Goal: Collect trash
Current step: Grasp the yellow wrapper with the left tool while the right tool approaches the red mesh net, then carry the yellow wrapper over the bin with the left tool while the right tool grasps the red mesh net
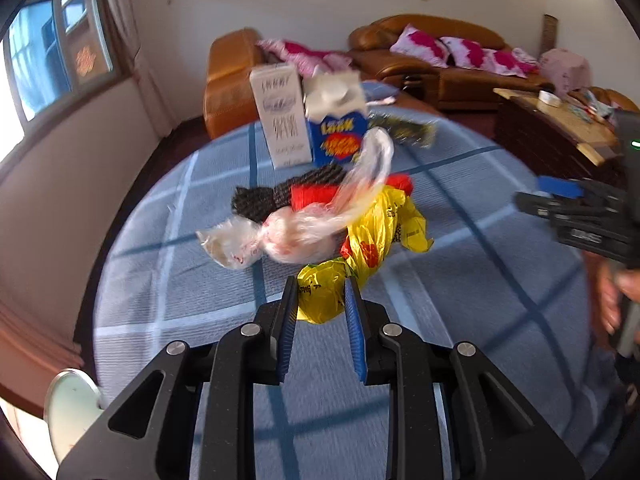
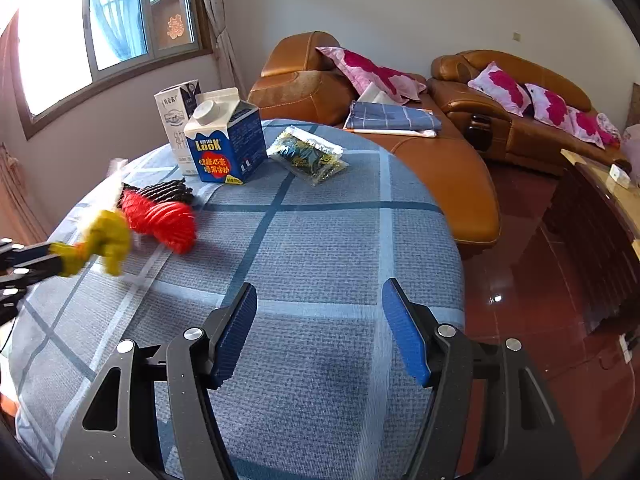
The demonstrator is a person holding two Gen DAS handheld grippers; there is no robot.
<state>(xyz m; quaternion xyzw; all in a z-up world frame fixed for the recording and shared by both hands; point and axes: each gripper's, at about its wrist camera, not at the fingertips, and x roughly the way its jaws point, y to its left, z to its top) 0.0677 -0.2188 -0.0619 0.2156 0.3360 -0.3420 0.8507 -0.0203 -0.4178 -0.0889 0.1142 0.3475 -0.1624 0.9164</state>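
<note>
My left gripper (image 1: 320, 284) is shut on a yellow plastic bag (image 1: 368, 240) and holds it above the round table; the bag also shows in the right wrist view (image 2: 106, 240). A clear plastic bag (image 1: 280, 232) hangs with it, blurred. Red and black net packaging (image 2: 160, 212) lies on the table. A blue LOOK carton (image 2: 226, 140) and a white carton (image 2: 174, 116) stand at the back. A clear snack packet (image 2: 308, 154) lies beside them. My right gripper (image 2: 320, 300) is open and empty over the table's front; it also shows in the left wrist view (image 1: 560, 196).
The table wears a blue checked cloth (image 2: 320, 240). Brown leather sofas (image 2: 460, 160) with pink pillows stand behind. A dark wooden cabinet (image 2: 600, 232) is at the right, over red floor. A window (image 2: 100, 32) is at the left.
</note>
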